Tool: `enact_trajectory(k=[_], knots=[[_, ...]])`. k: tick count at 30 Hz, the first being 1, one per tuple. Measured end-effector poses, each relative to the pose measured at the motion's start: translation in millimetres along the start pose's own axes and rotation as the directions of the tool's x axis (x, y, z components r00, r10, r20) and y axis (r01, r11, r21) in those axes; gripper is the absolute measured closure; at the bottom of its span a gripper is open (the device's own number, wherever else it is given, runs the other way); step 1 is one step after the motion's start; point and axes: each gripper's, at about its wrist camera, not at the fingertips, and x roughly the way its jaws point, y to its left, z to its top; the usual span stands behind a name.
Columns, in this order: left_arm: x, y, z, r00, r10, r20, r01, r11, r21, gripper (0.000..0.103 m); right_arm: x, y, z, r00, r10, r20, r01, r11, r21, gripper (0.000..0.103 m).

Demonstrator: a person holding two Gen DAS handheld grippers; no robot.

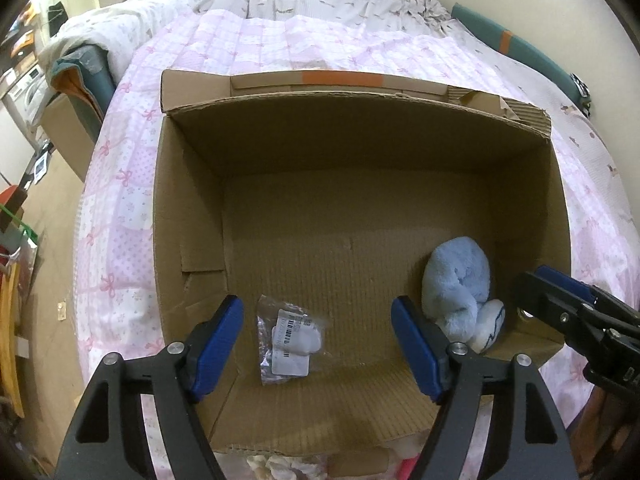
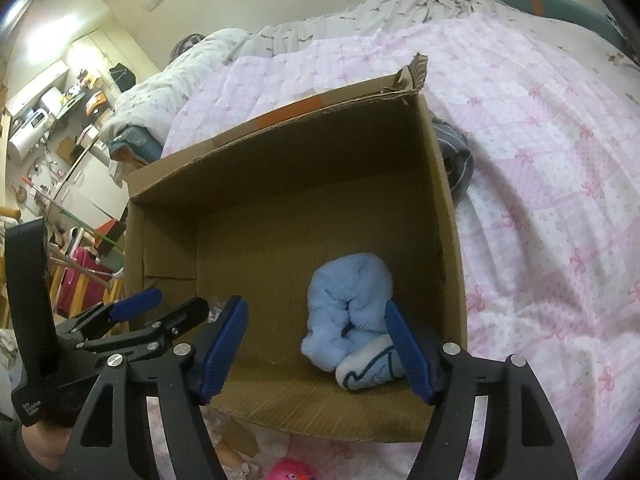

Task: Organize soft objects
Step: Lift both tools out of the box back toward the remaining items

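An open cardboard box (image 1: pixel 360 120) sits on the bed. On its floor lie a clear plastic packet (image 1: pixel 290 344) with a white soft item and a label, and a light blue plush (image 1: pixel 458 280) with a small white, blue-stitched piece (image 1: pixel 490 326) against it. My left gripper (image 1: pixel 316 312) hangs open over the packet, not touching it. In the right wrist view my right gripper (image 2: pixel 314 308) is open above the blue plush (image 2: pixel 348 304) and the white piece (image 2: pixel 372 370), holding nothing. Each gripper shows in the other's view: the right gripper (image 1: pixel 552 280) and the left gripper (image 2: pixel 168 304).
A pink patterned quilt (image 2: pixel 540 160) covers the bed around the box (image 2: pixel 280 152). A grey garment (image 2: pixel 458 160) lies against the box's right wall. A pink toy (image 2: pixel 292 472) and pale soft things (image 1: pixel 280 468) lie in front of the box. Cluttered furniture stands left of the bed.
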Motion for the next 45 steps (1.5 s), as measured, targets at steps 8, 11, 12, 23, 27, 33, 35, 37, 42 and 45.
enact_trajectory(k=[8, 11, 12, 23, 27, 33, 35, 37, 42, 45], knots=[[-10, 6, 0, 1.000, 0.004, 0.018, -0.003, 1.000, -0.019, 0.029, 1, 1, 2, 1.000, -0.002, -0.011, 0.002, 1.000, 0.012, 0.028], [-19, 12, -3, 1.000, -0.004, 0.023, 0.005, 0.999, -0.034, 0.029, -2, 0, 2, 1.000, -0.002, -0.008, 0.002, 1.000, 0.017, 0.028], [-22, 13, -4, 1.000, -0.007, 0.026, 0.008, 0.999, -0.037, 0.029, -3, -1, 2, 1.000, 0.000, -0.006, 0.000, 1.000, 0.021, 0.028], [-67, 25, -17, 0.999, -0.011, 0.052, 0.015, 0.998, -0.060, 0.029, -28, -1, -11, 1.000, -0.003, -0.006, 0.003, 1.000, 0.021, 0.028], [-83, 26, -25, 0.998, -0.008, 0.065, 0.011, 0.998, -0.061, 0.029, -43, -1, -19, 1.000, -0.001, 0.003, 0.001, 1.000, 0.019, 0.028], [-99, 32, -39, 0.997, 0.011, 0.079, -0.006, 0.998, -0.069, 0.029, -58, 3, -34, 1.000, -0.003, 0.004, 0.003, 1.000, 0.014, 0.028], [-104, 35, -46, 0.996, 0.025, 0.084, -0.019, 0.998, -0.063, 0.029, -62, 5, -39, 1.000, -0.005, 0.009, 0.005, 1.000, 0.010, 0.028], [-107, 38, -54, 0.996, 0.037, 0.082, -0.031, 0.997, -0.064, 0.029, -66, 5, -44, 1.000, -0.003, 0.009, 0.003, 1.000, 0.016, 0.028], [-109, 45, -73, 0.997, 0.045, 0.066, -0.039, 0.995, -0.088, 0.029, -76, 4, -57, 1.000, -0.010, 0.006, 0.010, 1.000, 0.020, 0.028], [-110, 50, -85, 0.996, 0.057, 0.063, -0.050, 0.993, -0.109, 0.029, -80, 5, -63, 1.000, -0.013, 0.005, 0.013, 1.000, 0.020, 0.028]])
